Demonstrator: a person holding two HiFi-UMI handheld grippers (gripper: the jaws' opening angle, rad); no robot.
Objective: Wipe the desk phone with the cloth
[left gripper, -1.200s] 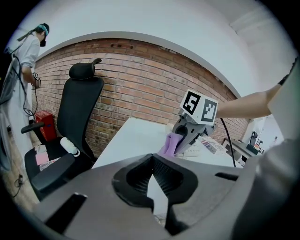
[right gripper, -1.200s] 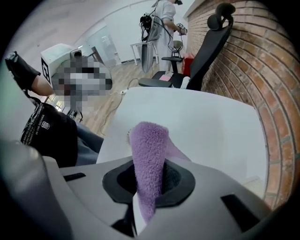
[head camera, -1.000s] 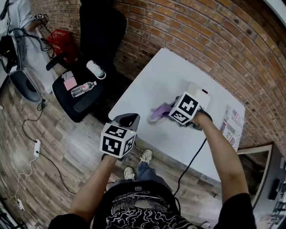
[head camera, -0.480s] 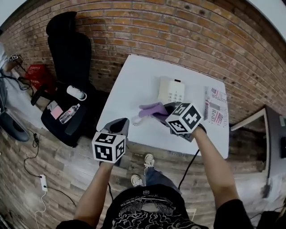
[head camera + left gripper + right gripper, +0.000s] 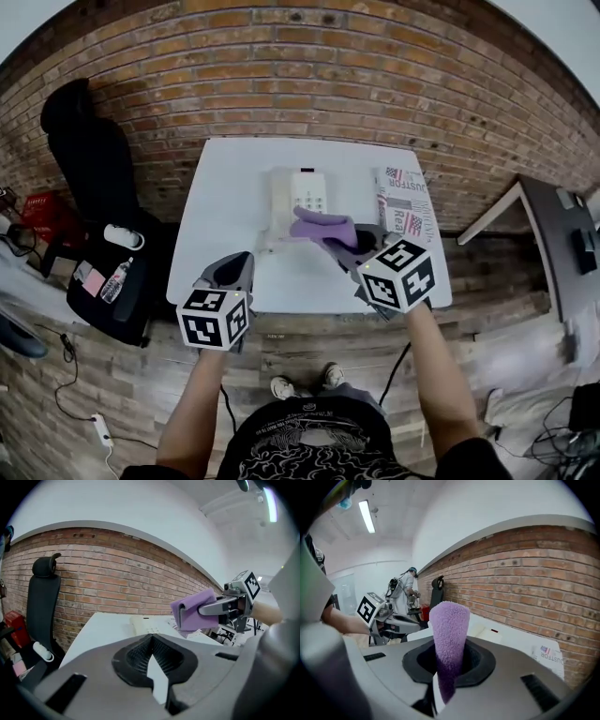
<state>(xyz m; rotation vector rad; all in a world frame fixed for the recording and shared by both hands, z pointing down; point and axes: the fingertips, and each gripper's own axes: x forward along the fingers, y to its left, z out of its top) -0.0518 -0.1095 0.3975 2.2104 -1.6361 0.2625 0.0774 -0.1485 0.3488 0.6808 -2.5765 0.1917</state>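
The cream desk phone (image 5: 298, 192) lies in the middle of the white table (image 5: 234, 187); it also shows in the left gripper view (image 5: 146, 623) and the right gripper view (image 5: 487, 632). A folded purple cloth (image 5: 322, 226) hangs just above the phone's near right corner, with my right gripper (image 5: 343, 246) shut on it. In the right gripper view the cloth (image 5: 450, 625) stands straight up out of the pinched jaws. My left gripper (image 5: 238, 265) hovers at the table's front left edge, short of the phone, jaws shut and nothing in them (image 5: 151, 638).
A folded newspaper (image 5: 403, 211) lies right of the phone. A black office chair (image 5: 89, 150) stands left of the table with a bottle and small items on another seat. A brick wall runs behind the table. A cable hangs off the table's front edge.
The view has swung so the table sits centred. My right gripper with the cloth has come over the phone's near right side. The left gripper stays at the front edge.
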